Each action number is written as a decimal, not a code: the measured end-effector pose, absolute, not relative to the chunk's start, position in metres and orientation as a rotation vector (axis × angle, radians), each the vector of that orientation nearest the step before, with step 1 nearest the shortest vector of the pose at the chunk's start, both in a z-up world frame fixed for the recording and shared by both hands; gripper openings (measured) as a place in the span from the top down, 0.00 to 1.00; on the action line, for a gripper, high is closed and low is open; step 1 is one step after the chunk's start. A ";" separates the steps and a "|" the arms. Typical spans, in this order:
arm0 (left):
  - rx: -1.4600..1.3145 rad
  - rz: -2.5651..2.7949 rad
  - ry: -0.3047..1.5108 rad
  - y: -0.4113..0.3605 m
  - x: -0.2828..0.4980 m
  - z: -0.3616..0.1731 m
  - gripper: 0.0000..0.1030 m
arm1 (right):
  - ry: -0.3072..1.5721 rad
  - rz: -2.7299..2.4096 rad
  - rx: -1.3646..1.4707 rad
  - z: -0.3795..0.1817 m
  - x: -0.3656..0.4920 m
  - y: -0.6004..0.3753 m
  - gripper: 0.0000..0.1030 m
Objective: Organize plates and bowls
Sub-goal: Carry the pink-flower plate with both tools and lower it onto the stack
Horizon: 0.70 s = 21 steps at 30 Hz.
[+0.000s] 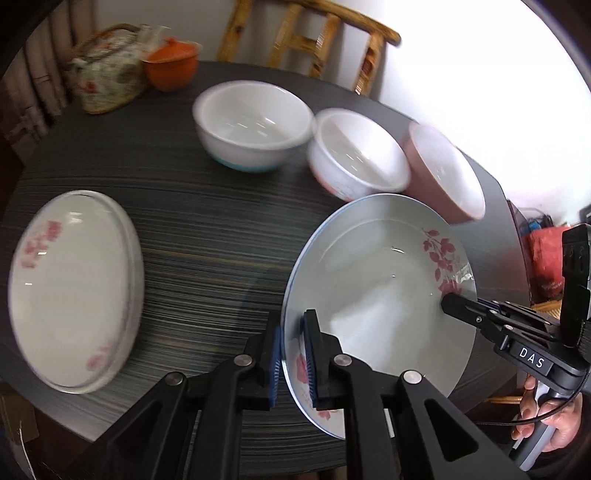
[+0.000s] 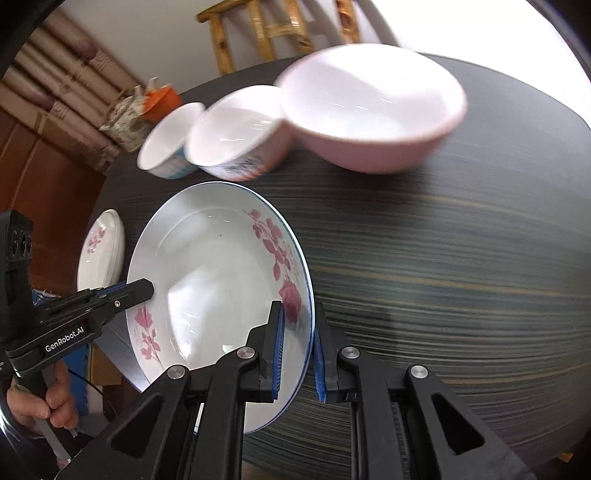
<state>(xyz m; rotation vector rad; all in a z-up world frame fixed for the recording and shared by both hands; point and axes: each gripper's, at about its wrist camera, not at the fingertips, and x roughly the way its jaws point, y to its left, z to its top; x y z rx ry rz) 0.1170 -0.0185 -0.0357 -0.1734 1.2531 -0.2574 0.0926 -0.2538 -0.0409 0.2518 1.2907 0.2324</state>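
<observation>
A white plate with pink flowers (image 1: 380,291) is held above the dark table; it also shows in the right wrist view (image 2: 218,280). My left gripper (image 1: 291,362) is shut on its left rim. My right gripper (image 2: 299,354) is shut on its right rim, and shows from the side in the left wrist view (image 1: 452,301). A stack of two like plates (image 1: 70,291) lies at the table's left, also seen small in the right wrist view (image 2: 98,247). Three bowls stand in a row behind: blue-based (image 1: 253,125), white patterned (image 1: 356,153), pink (image 1: 447,173).
The dark striped round table (image 1: 207,236) carries a floral teapot (image 1: 105,77) and an orange pot (image 1: 171,62) at the back left. A wooden chair (image 1: 306,33) stands behind the table. A red bag (image 1: 546,258) is off the right edge.
</observation>
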 end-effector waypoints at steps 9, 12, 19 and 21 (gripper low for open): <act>-0.196 -0.150 1.207 0.081 0.120 -0.009 0.88 | 1.261 0.336 0.195 -0.011 0.125 -0.161 0.86; -0.209 -0.101 1.206 0.125 0.117 -0.005 0.88 | 1.262 0.376 0.178 -0.008 0.135 -0.125 0.86; -0.211 -0.009 1.210 0.202 0.119 -0.008 0.87 | 1.274 0.461 0.158 -0.011 0.156 -0.040 0.86; -0.217 0.006 1.216 0.215 0.122 -0.012 0.87 | 1.281 0.481 0.153 -0.013 0.159 -0.019 0.86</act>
